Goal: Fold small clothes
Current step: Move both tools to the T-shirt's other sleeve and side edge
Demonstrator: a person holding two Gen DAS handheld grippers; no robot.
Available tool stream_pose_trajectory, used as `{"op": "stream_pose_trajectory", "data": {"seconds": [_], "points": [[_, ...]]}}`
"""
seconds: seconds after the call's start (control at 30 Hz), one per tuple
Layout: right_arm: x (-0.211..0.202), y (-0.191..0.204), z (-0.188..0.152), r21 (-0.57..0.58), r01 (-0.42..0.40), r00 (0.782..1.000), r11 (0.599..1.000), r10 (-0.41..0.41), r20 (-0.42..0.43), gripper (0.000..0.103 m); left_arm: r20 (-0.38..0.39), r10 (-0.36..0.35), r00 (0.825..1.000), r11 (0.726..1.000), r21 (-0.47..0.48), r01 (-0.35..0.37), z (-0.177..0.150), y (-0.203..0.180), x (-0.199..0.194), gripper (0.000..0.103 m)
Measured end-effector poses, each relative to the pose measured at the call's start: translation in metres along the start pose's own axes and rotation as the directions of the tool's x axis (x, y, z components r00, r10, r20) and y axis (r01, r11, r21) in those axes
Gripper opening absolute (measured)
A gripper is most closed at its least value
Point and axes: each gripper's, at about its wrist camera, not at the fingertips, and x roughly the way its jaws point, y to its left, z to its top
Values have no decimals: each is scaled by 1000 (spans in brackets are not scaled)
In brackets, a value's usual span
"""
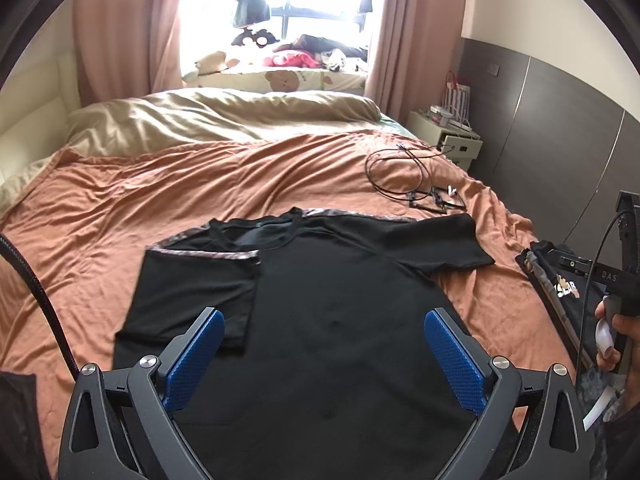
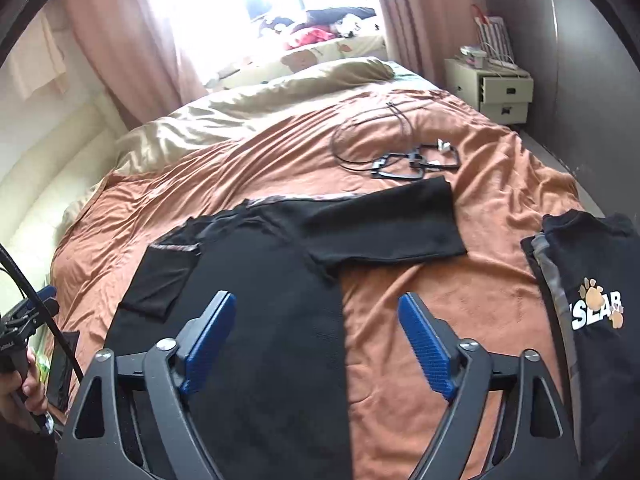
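A black T-shirt lies flat on the orange bedspread, neck toward the window. Its left sleeve is folded inward beside the body, while the right sleeve lies spread out. Hovering over the shirt's lower body, my left gripper is open with nothing between its blue pads. My right gripper, also open and empty, straddles the shirt's right side edge, with bare bedspread under its right finger.
Another black garment with a paw-print logo lies at the bed's right edge. Black cables and glasses-like frames lie beyond the shirt. A beige duvet sits behind. A nightstand stands far right.
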Motion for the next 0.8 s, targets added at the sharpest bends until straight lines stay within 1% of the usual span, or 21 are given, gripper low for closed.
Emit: {"op": "stream_pose_trajectory", "data": {"seconds": [0.07, 0.23, 0.33, 0.43, 0.53, 0.63, 0.77, 0.8], "points": [[11, -10, 7, 16, -2, 1000, 1000, 2, -12, 74, -8, -3, 1000, 1000, -4, 3, 5, -4, 13, 100], [44, -44, 27, 55, 10, 999, 998, -8, -47, 65, -27, -14, 1000, 1000, -9, 14, 16, -17, 52, 92], [64, -63, 35, 86, 7, 998, 996, -2, -65, 61, -47, -19, 999, 1000, -17, 18, 21, -25, 78, 85], [88, -86, 41, 121, 8, 996, 993, 2, -85, 58, -64, -24, 998, 999, -23, 23, 23, -32, 102, 78], [114, -108, 46, 162, 7, 994, 987, 11, -106, 58, -82, -34, 996, 999, -23, 32, 24, -42, 128, 74], [136, -124, 47, 196, 5, 993, 980, 19, -120, 58, -98, -38, 994, 999, -16, 36, 25, -52, 150, 68], [170, -143, 50, 239, 4, 990, 971, 30, -137, 58, -122, -47, 991, 999, -14, 46, 25, -63, 182, 61], [176, -147, 49, 248, 5, 990, 969, 31, -139, 55, -128, -50, 991, 999, -14, 48, 25, -66, 189, 58]]}}
